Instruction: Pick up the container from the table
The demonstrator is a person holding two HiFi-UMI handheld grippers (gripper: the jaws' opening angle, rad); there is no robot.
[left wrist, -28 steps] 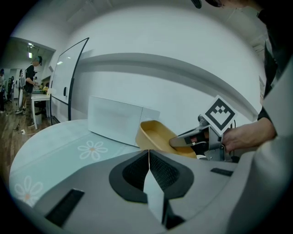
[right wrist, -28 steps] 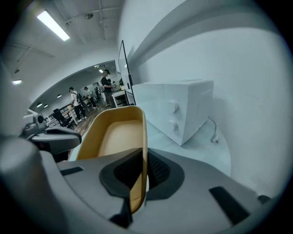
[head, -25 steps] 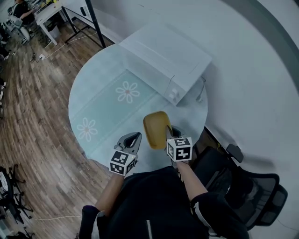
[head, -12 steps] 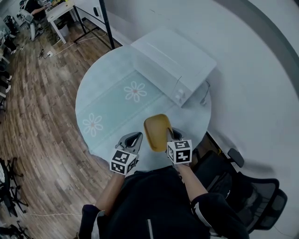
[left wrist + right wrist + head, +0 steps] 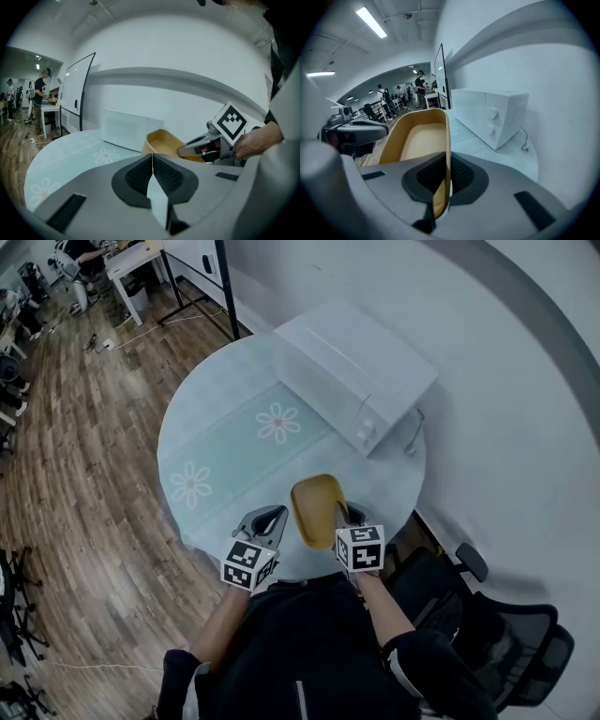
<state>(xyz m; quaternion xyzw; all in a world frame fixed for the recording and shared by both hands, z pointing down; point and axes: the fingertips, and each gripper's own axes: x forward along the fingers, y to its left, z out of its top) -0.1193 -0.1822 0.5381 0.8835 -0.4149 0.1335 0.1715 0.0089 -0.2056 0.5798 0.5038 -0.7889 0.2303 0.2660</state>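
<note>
The container (image 5: 316,508) is a shallow yellow tub, held tilted above the near edge of the round table (image 5: 217,457). My right gripper (image 5: 340,515) is shut on its right rim. In the right gripper view the thin wall of the container (image 5: 418,136) runs between the dark pads of the right gripper (image 5: 447,165). My left gripper (image 5: 268,518) hangs just left of the container, apart from it. In the left gripper view the left gripper (image 5: 152,157) has its pads pressed together with nothing between them, and the container (image 5: 161,142) shows beyond it.
A white microwave (image 5: 362,364) stands at the table's far right, its cord trailing down the right edge. A black office chair (image 5: 511,638) is at my right. Wooden floor lies to the left, with desks and people far off.
Both grippers and the container have drifted a little back toward the table's near edge. The right gripper's hold on the rim is the same.
</note>
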